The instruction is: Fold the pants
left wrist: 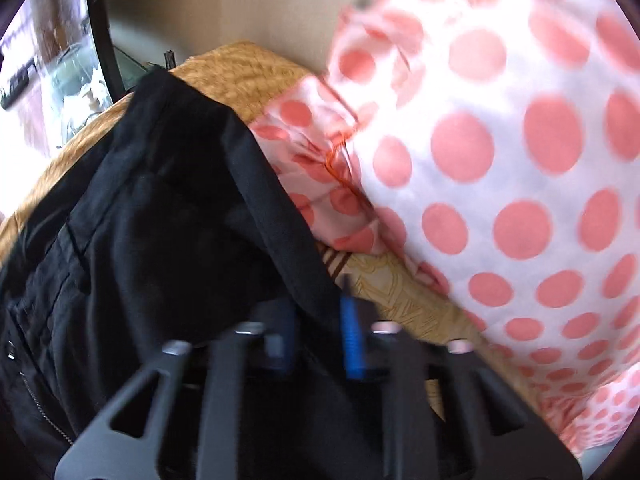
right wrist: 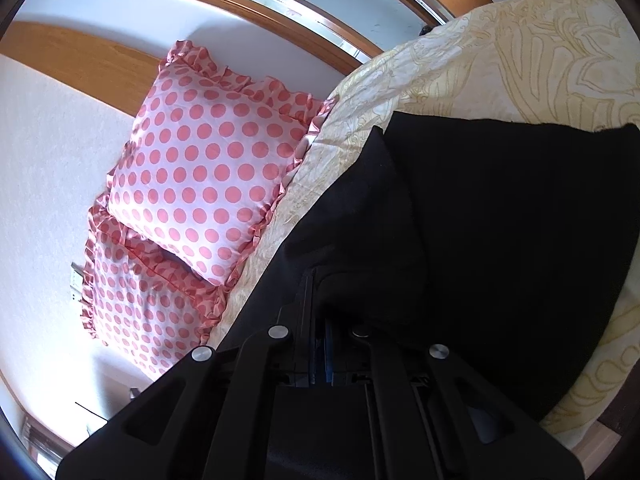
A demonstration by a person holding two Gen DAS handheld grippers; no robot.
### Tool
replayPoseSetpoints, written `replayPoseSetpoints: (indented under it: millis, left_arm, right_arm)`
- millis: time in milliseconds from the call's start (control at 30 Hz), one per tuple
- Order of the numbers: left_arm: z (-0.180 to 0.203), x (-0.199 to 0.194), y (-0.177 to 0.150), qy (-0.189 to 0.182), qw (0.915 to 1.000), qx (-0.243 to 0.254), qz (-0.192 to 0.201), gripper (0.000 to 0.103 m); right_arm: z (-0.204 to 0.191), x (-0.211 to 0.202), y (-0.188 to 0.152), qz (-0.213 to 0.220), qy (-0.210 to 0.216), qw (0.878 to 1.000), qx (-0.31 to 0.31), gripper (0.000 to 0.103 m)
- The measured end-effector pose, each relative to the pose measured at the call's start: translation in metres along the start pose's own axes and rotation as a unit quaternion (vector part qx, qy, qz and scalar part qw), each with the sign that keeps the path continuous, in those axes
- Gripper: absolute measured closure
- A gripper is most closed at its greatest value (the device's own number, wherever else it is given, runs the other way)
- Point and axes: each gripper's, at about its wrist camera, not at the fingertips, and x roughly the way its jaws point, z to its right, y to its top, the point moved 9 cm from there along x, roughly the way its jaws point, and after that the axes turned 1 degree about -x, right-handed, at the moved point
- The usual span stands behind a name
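I am pinching black pants (right wrist: 500,208) in the right gripper (right wrist: 320,320), its jaws clamped together on a fold. My left gripper (left wrist: 318,320) is nipping the waist end between its blue pads (left wrist: 352,336). The pants are stretching away from both across the bed (right wrist: 520,52), toward the dotted pillows (right wrist: 200,168) beyond.

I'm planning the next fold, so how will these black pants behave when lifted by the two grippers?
The black pants will probably hang limp, since they already drape in soft folds. They likely sag between the left gripper and right gripper. The zipper end may hang slightly heavier.
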Motion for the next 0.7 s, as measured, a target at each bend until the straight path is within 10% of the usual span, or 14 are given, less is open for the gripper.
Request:
replayPoseSetpoints:
  millis: [367,700]
  left_arm:
    - [-0.057,-0.160,-0.039,-0.111,0.9820,0.059,0.141,0.094]
    - [-0.169,-0.259,-0.170,-0.155,0.9631,0.062,0.211,0.096]
  right_arm:
    - [-0.010,-0.009,0.018,0.023,0.012,1.000,-0.016,0.100]
    - [-0.022,-0.042,0.042,0.082,0.014,0.996,-0.034,0.100]
